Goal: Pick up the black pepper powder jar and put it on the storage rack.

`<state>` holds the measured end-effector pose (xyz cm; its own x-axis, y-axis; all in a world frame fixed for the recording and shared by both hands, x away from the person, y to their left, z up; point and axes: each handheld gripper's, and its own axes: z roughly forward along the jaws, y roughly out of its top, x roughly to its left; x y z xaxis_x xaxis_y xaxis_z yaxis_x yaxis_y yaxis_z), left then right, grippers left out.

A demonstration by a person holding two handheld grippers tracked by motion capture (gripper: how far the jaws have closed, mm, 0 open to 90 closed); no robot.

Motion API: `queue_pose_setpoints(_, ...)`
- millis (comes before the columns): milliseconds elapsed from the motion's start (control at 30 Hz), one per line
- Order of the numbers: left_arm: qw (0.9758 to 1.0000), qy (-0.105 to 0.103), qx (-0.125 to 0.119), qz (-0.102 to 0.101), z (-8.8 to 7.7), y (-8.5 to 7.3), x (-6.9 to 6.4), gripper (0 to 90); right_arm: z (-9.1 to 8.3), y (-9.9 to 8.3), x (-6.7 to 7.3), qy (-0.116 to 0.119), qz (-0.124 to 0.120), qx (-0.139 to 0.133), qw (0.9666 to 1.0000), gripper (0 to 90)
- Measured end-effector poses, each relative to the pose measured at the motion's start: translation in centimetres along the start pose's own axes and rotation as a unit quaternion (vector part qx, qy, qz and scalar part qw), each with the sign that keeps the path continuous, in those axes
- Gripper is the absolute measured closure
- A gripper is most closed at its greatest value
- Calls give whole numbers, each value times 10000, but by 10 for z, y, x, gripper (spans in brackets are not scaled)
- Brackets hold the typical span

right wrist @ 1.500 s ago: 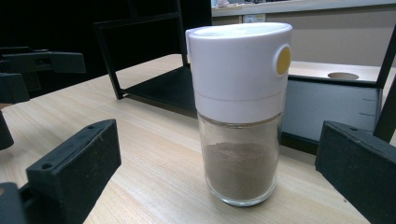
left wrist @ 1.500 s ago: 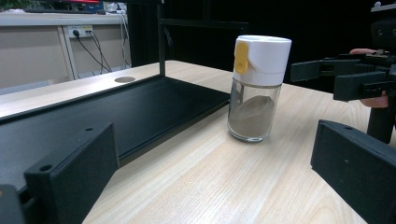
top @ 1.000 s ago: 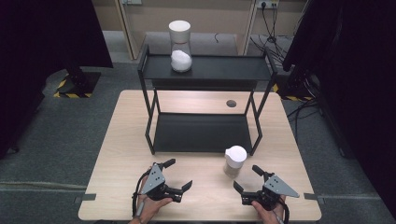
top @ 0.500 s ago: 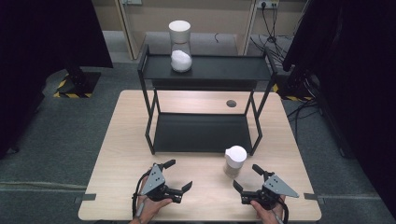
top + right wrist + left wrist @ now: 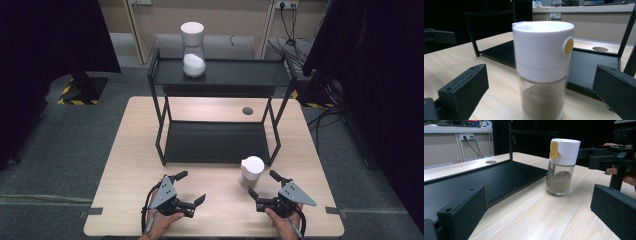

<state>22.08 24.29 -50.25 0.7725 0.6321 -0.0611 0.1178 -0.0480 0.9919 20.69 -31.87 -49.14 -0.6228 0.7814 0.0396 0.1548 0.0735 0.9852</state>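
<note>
A glass shaker jar [image 5: 251, 171] with a white lid, a yellow button and brown powder stands upright on the wooden table, just in front of the rack's right front leg. My right gripper [image 5: 262, 183] is open close behind it, and the jar [image 5: 543, 70] looms large between its jaws without touching them. My left gripper [image 5: 191, 187] is open near the table's front edge, left of the jar [image 5: 562, 167], with nothing between its fingers. A second jar [image 5: 192, 50] holding white powder stands on the rack's top shelf.
A black two-tier metal rack [image 5: 220, 142] takes up the table's middle; its low shelf is bare. A round cable hole [image 5: 247, 110] lies in the tabletop behind it. Dark curtains flank the table on both sides.
</note>
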Motion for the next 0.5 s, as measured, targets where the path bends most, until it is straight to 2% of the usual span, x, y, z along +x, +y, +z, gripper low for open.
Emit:
queue_pose_setpoints(133,10000,5,0,-1,0,0,0,2,10,2,-4,-12,-6,37,10000,5)
queue_pose_setpoints(333,10000,17,7,1,0,0,0,2,24,5,-5,22,-141,99,9998,6)
queue_pose_setpoints(500,10000,28,10,-7,0,-1,1,2,33,6,-8,61,-134,155,9998,14)
